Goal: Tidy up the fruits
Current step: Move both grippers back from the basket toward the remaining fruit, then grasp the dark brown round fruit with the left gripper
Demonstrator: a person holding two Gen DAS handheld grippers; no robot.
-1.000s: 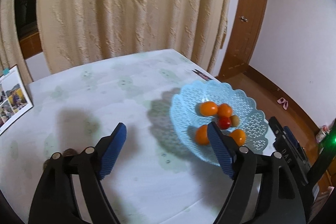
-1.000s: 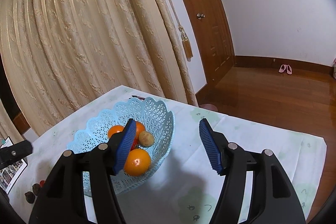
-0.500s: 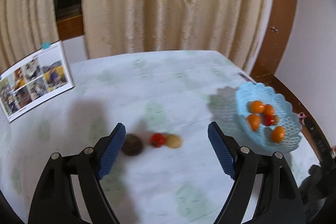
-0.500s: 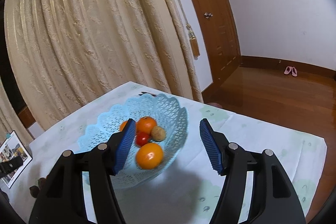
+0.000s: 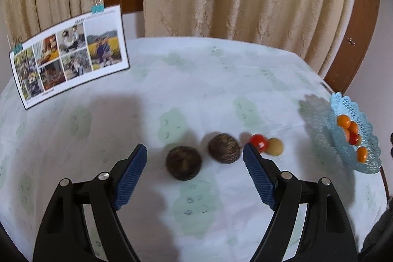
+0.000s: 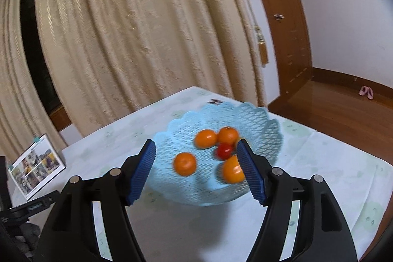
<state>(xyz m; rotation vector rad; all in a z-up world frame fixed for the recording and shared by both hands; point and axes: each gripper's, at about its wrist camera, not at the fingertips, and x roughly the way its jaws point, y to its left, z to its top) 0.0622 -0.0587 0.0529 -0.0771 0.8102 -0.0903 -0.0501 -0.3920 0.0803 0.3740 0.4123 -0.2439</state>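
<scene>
Desk point(image 5: 221, 70) lying mostly bare left of the blue basket point(image 5: 353, 114), which is sitting at its right edge. Left tool point(image 5: 195, 155), released, now framing two dark fruits point(image 5: 183, 162) unseen earlier; right tool point(image 6: 196, 151) opening, empty, over basket oranges point(image 6: 184, 163).

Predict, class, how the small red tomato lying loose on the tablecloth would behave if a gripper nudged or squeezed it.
The red tomato is round and glossy, so it would probably roll at a nudge, perhaps into the tan fruit beside it. Its shiny skin may slip between pads, and it looks soft enough to bruise if squeezed hard.
</scene>
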